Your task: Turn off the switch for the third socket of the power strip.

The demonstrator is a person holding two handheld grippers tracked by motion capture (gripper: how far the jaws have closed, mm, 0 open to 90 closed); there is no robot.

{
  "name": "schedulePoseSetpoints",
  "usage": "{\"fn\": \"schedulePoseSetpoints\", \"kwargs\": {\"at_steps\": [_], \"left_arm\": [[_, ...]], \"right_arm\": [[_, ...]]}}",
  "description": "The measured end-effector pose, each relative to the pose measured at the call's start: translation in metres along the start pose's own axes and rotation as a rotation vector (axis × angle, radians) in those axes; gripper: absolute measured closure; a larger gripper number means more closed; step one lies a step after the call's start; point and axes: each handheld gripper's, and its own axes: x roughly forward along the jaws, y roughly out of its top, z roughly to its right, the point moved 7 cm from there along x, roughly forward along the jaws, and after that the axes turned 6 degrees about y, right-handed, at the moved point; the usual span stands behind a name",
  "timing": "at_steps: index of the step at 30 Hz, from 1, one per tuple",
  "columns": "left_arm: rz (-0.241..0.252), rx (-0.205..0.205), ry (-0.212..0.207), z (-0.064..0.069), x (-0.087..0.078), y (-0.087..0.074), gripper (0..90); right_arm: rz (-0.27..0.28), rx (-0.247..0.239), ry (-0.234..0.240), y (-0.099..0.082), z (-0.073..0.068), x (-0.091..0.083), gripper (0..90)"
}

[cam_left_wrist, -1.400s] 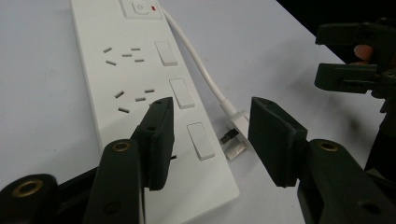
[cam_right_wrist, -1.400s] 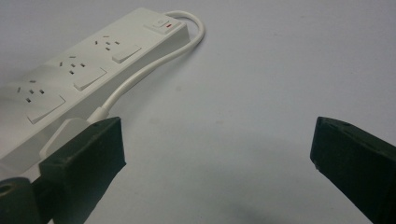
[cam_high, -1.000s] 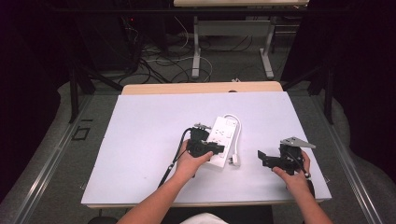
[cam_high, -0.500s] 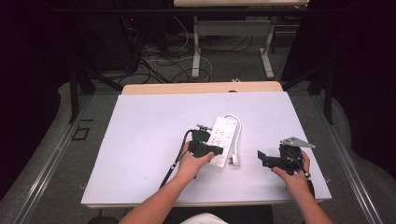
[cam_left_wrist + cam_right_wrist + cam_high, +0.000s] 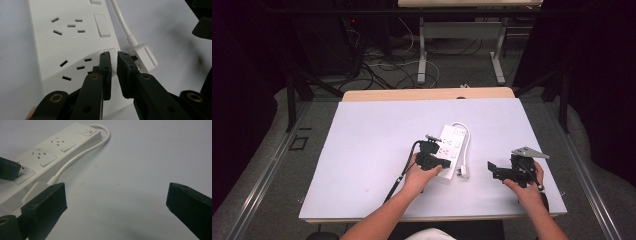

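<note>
A white power strip [image 5: 450,150] lies on the pale table [image 5: 362,150] a little right of the middle of the high view, running from lower left to upper right. The left gripper [image 5: 439,163] sits over its near end. In the left gripper view the strip fills the upper left and centre of the frame, and the gripper's [image 5: 113,56] tips rest over the nearest rocker switch [image 5: 110,51] at the strip's edge, with the white plug [image 5: 143,57] just to the right of them.

The strip is smooth, hard plastic, a long flat box with rows of slotted sockets and rectangular rocker switches along one side. A round white cord [image 5: 82,153] loops out of its far end, at the top of the right gripper view, and runs back beside it to the blocky plug. The table top is matt and plain.

The left jaws have just been closing and now stand almost together, a narrow slit left between them and nothing held in it; whether the tips actually press the switch is not clear. The right gripper [image 5: 493,169] hangs over bare table at the lower right of the high view, well apart from the strip, its jaws spread wide and empty.
</note>
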Motion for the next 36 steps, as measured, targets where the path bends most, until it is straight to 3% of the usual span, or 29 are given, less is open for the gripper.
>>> {"fn": "schedulePoseSetpoints", "kwargs": {"at_steps": [10, 13, 27, 36], "left_arm": [[-0.004, -0.006, -0.007, 0.0012, 0.001, -0.001, 85.2], [-0.011, 0.012, -0.01, 0.0002, 0.0002, -0.0018, 85.8], [-0.014, -0.035, -0.021, 0.0005, 0.001, -0.0015, 88.2], [-0.049, -0.003, 0.003, -0.0001, 0.0003, -0.0017, 90.0]], "right_arm": [[0.009, -0.002, -0.005, 0.0003, -0.0004, 0.0011, 2.4], [0.008, -0.009, -0.004, 0.0003, 0.0, 0.0012, 2.4], [-0.001, -0.01, 0.004, -0.0001, -0.001, 0.0018, 2.4], [-0.001, -0.013, 0.006, 0.0001, -0.0013, 0.0021, 2.4]]}}
